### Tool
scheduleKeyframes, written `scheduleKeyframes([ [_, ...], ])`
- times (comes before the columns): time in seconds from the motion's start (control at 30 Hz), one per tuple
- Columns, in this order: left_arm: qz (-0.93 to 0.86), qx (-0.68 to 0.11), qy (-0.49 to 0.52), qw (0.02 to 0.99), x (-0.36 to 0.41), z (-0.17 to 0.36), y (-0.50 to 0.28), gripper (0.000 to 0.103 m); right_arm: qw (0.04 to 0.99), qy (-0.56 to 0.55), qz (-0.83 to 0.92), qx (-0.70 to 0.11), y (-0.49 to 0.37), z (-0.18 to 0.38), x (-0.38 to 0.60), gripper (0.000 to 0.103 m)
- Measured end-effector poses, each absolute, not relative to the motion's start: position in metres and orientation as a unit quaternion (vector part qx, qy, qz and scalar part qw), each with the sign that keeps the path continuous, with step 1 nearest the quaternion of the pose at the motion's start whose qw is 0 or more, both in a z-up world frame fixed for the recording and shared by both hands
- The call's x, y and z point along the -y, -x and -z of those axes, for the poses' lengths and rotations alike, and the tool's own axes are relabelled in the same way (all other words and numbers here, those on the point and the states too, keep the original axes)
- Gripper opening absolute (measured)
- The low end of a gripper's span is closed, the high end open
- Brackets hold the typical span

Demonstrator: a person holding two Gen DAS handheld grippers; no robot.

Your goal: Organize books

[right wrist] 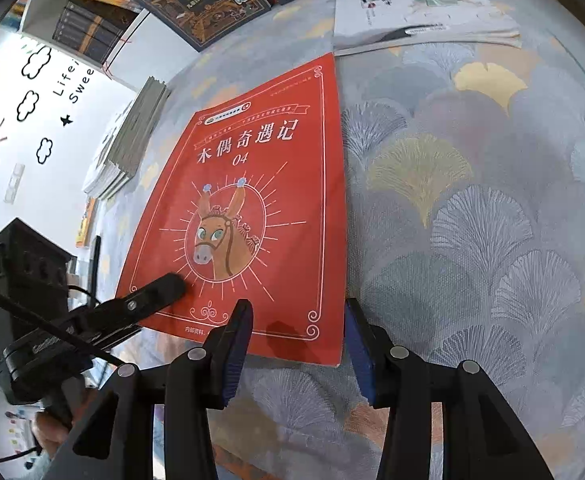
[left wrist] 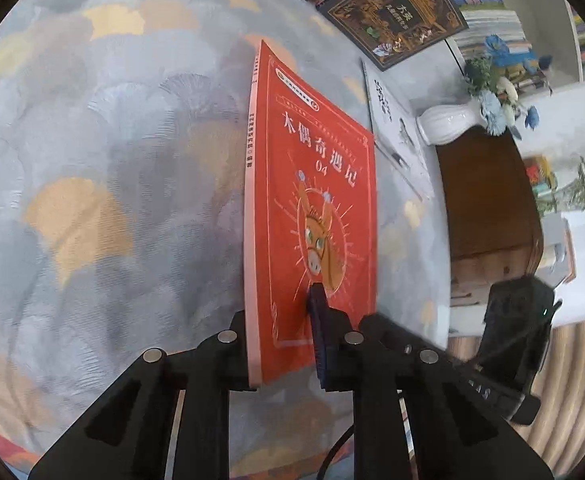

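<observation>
A red book (left wrist: 312,200) with a donkey on its cover sits between the fingers of my left gripper (left wrist: 280,312). The blue pad presses on the cover near its bottom edge, and the other finger is hidden behind the book. In the right wrist view the same red book (right wrist: 252,200) lies over the patterned tablecloth (right wrist: 472,200), with the left gripper's upper finger (right wrist: 160,292) on its lower left corner. My right gripper (right wrist: 298,320) hovers open just above the book's near right corner, holding nothing.
Two dark ornate books (right wrist: 204,4) and a white book (right wrist: 420,8) lie at the far side of the table. A stack of thin books (right wrist: 128,140) sits left of the red one. A white vase (left wrist: 448,124) holds blue flowers beside a wooden cabinet (left wrist: 488,200).
</observation>
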State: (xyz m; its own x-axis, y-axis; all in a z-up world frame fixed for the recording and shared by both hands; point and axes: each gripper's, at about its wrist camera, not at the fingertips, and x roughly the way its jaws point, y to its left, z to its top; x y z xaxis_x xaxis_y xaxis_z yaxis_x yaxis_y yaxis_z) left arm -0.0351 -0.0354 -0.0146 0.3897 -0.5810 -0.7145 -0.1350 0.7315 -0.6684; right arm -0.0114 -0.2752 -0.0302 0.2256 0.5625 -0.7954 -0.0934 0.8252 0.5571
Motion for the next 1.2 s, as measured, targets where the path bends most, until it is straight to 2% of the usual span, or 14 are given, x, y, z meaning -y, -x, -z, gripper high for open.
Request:
scheduleKeyframes([
  [0.3,0.210,-0.506,0.453,0.703,0.029,0.001,0.027,0.013,0.657,-0.422,-0.235,-0.579,0.004,0.060,0.332,0.053],
  [0.5,0.221,-0.507,0.512,0.657,0.027,0.010,0.026,0.013,0.617,-0.479,-0.255,-0.571,-0.006,0.071,0.320,0.051],
  [0.53,0.220,-0.509,0.512,0.656,0.026,0.011,0.026,0.013,0.624,-0.472,-0.257,-0.568,-0.006,0.067,0.317,0.043],
  [0.63,0.206,-0.526,0.478,0.672,0.026,0.010,0.027,0.013,0.669,-0.409,-0.250,-0.569,-0.007,0.047,0.304,0.036],
  [0.73,0.190,-0.547,0.418,0.700,0.030,0.005,0.026,0.013,0.734,-0.305,-0.231,-0.561,-0.004,0.022,0.285,0.033],
  [0.83,0.176,-0.558,0.339,0.737,0.040,-0.008,0.026,0.014,0.778,-0.215,-0.211,-0.551,0.005,0.005,0.264,0.032],
  [1.0,0.171,-0.554,0.228,0.782,0.051,-0.031,0.029,0.014,0.811,-0.139,-0.200,-0.532,0.018,-0.011,0.241,0.032],
  [1.2,0.209,-0.525,0.189,0.803,0.034,-0.057,0.035,0.014,0.839,-0.093,-0.210,-0.492,0.033,-0.042,0.226,0.032],
])
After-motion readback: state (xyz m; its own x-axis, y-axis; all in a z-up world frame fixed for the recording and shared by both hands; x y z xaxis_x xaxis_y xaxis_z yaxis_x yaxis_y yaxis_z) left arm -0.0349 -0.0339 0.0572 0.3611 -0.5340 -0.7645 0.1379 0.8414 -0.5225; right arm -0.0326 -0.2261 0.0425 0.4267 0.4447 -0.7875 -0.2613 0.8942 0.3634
